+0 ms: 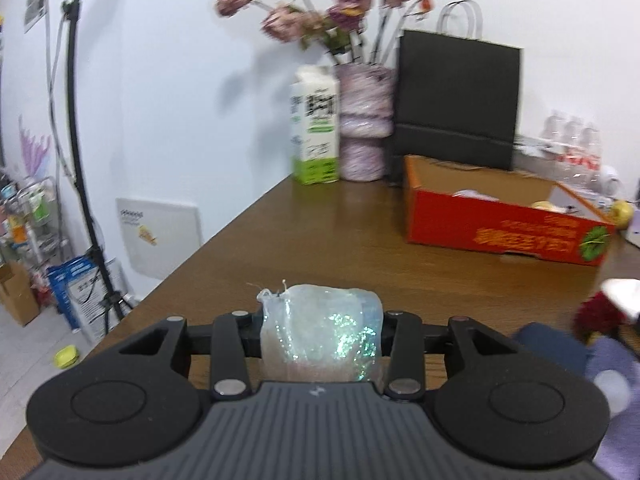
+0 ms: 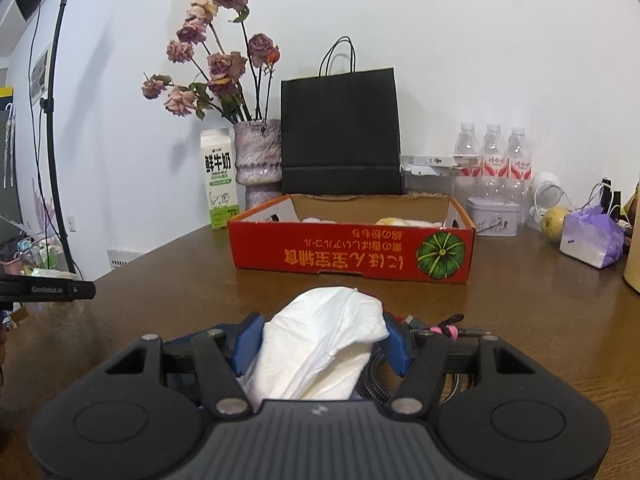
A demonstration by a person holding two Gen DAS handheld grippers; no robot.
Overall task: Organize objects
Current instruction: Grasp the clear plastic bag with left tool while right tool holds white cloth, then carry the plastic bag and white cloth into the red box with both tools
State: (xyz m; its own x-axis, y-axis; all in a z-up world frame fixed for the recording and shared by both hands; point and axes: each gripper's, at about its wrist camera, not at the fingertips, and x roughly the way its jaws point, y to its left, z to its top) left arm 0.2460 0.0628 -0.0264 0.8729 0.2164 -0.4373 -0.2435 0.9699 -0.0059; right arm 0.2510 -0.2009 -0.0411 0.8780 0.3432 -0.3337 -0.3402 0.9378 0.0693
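Seen from the left wrist camera, a black light stand (image 1: 80, 152) rises at the far left beside the brown desk (image 1: 320, 240). The left gripper (image 1: 320, 330) has its jaws closed onto a clear iridescent plastic pouch (image 1: 320, 332), which fills the gap between them and is held above the desk's near part. Farther back a milk carton (image 1: 316, 128) stands just beside a mauve vase (image 1: 366, 124) of dried roses (image 1: 316, 12), and a black paper bag (image 1: 456, 100) stands upright against the wall to its right. In front of the bag lies an open red cardboard box (image 1: 500, 232) with a pumpkin printed on its side; pale items sit inside it, too blurred to name.

In the right wrist view, the right gripper (image 2: 324, 340) has its blue-padded jaws pressed against a crumpled white tissue (image 2: 320, 344), which bulges up between them, just short of the red box's front wall. A cable (image 2: 452, 330) lies on the desk just to the right of the jaws. Along the back wall to the right stand three water bottles (image 2: 492, 152), then a small grey tin (image 2: 494, 216), a yellow-green fruit (image 2: 554, 222) and a purple tissue pack (image 2: 592, 236).
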